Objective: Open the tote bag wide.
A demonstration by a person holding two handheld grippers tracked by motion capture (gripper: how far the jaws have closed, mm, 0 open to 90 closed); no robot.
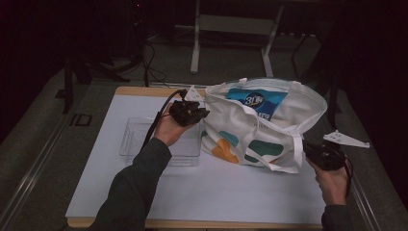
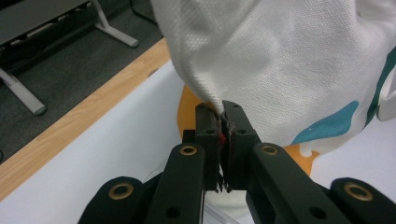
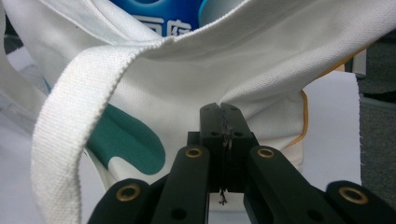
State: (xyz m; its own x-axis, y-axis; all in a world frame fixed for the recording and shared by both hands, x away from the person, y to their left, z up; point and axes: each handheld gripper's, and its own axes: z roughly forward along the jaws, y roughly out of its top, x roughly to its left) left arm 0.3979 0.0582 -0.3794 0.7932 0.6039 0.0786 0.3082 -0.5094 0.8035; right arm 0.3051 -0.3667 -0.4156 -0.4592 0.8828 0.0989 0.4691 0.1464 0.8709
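A white cloth tote bag [image 1: 260,132] printed with teal and orange shapes stands on the white table top, its mouth open upward. A blue package [image 1: 257,100] sits inside it. My left gripper [image 1: 204,114] is at the bag's left side. In the left gripper view its jaws [image 2: 223,114] are shut on a pinched fold of the white bag cloth [image 2: 280,60]. My right gripper [image 1: 308,150] is at the bag's lower right corner. In the right gripper view its jaws [image 3: 223,111] are shut at the cloth [image 3: 210,70], with wrinkles running out from the tips. A bag strap [image 3: 70,121] loops at the left.
A clear plastic tray [image 1: 139,144] lies on the table left of the bag, under my left forearm. The white table top [image 1: 231,187] has a wooden edge [image 2: 93,107]. A metal table frame [image 1: 231,24] stands on the dark floor beyond.
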